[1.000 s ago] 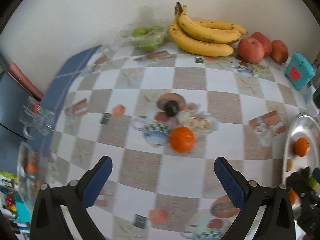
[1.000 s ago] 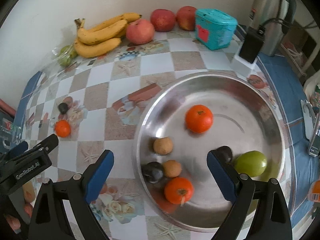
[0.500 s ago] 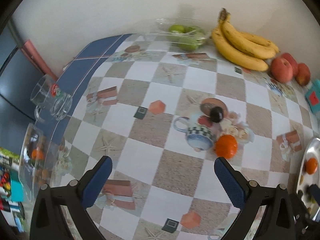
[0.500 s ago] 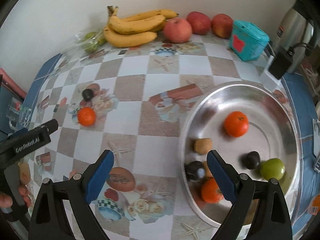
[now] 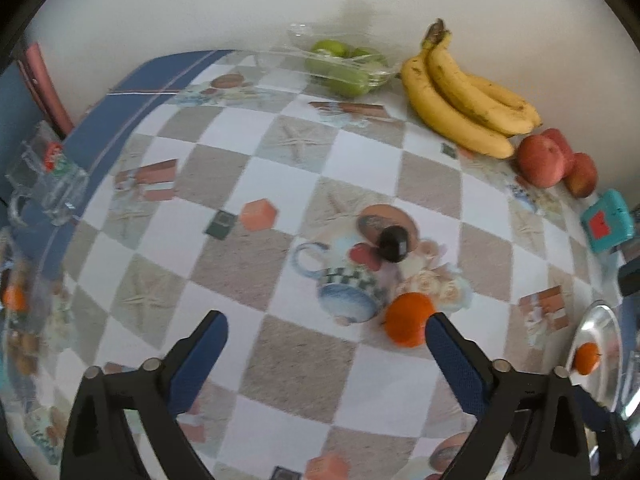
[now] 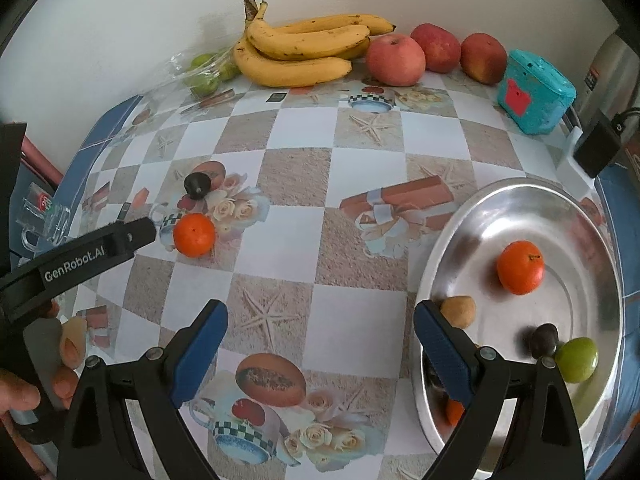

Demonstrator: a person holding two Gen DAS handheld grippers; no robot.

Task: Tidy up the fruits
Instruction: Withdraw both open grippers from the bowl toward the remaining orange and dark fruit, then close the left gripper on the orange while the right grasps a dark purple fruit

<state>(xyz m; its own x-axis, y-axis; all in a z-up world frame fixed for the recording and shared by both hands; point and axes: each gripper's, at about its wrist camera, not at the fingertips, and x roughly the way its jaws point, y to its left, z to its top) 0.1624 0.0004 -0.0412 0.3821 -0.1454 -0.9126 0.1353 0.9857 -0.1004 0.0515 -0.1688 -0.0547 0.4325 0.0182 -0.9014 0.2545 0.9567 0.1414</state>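
An orange point(image 5: 409, 319) point(image 6: 194, 234) lies on the patterned tablecloth, with a dark plum point(image 5: 393, 243) point(image 6: 197, 185) just beyond it. My left gripper point(image 5: 326, 340) is open and empty; the orange sits just inside its right finger point(image 5: 448, 354). In the right wrist view the left gripper's finger point(image 6: 96, 250) shows just left of the orange. My right gripper point(image 6: 320, 334) is open and empty above the table, beside the steel bowl point(image 6: 448, 240), which holds an orange point(image 6: 520, 267), a brown fruit point(image 6: 459, 311), a dark plum point(image 6: 543, 340) and a green fruit point(image 6: 576, 359).
Bananas point(image 6: 304, 50), red apples point(image 6: 396, 60) and bagged green fruit point(image 5: 344, 66) line the wall. A teal box point(image 6: 534, 92) and a black charger point(image 6: 596, 146) stand at the right. A glass mug point(image 5: 48, 184) sits at the table's left edge.
My left gripper has moved in toward the orange, which now sits by its right finger. My right gripper has drifted left, away from the bowl.
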